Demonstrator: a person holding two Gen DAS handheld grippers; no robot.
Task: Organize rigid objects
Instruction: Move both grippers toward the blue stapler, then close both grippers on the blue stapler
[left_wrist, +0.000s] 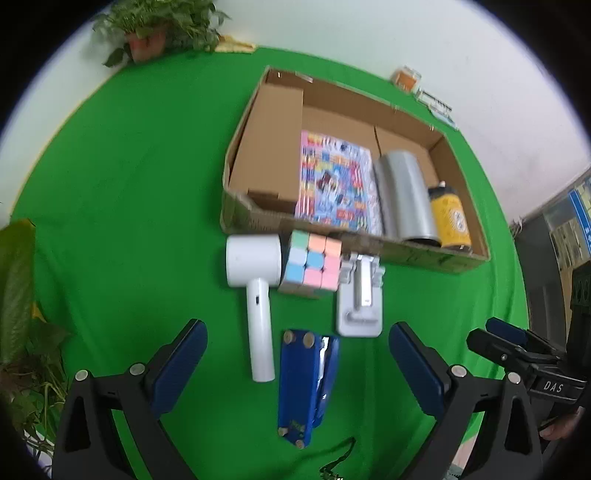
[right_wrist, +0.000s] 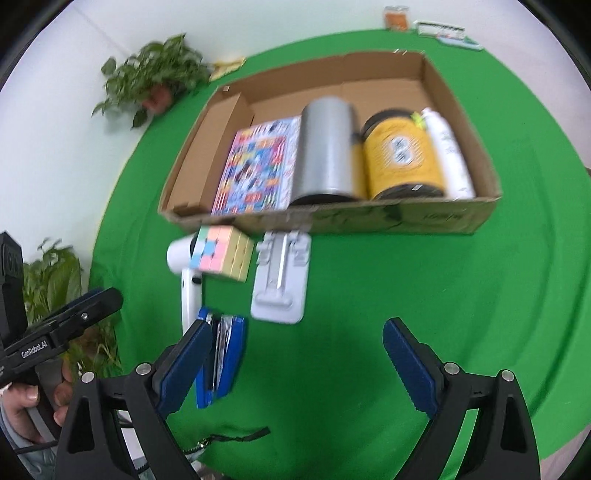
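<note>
On the green cloth lie a white hair dryer (left_wrist: 255, 295), a pastel puzzle cube (left_wrist: 312, 267), a grey phone stand (left_wrist: 360, 299) and a blue stapler (left_wrist: 306, 384). Behind them stands an open cardboard box (left_wrist: 258, 218) holding a colourful book (left_wrist: 334, 184), a silver cylinder (left_wrist: 404, 195) and a yellow jar (left_wrist: 450, 218). My left gripper (left_wrist: 297, 363) is open and empty above the stapler. My right gripper (right_wrist: 297, 363) is open and empty, right of the stapler (right_wrist: 221, 354) and near the stand (right_wrist: 280, 280). The right wrist view also shows a white bottle (right_wrist: 448, 155) in the box (right_wrist: 406, 218).
Potted plants stand at the back left (left_wrist: 155, 29) and along the left table edge (left_wrist: 22, 314). A small orange jar (left_wrist: 406, 79) and a flat packet (left_wrist: 437, 103) lie behind the box. A black strap (right_wrist: 229, 437) lies at the front edge.
</note>
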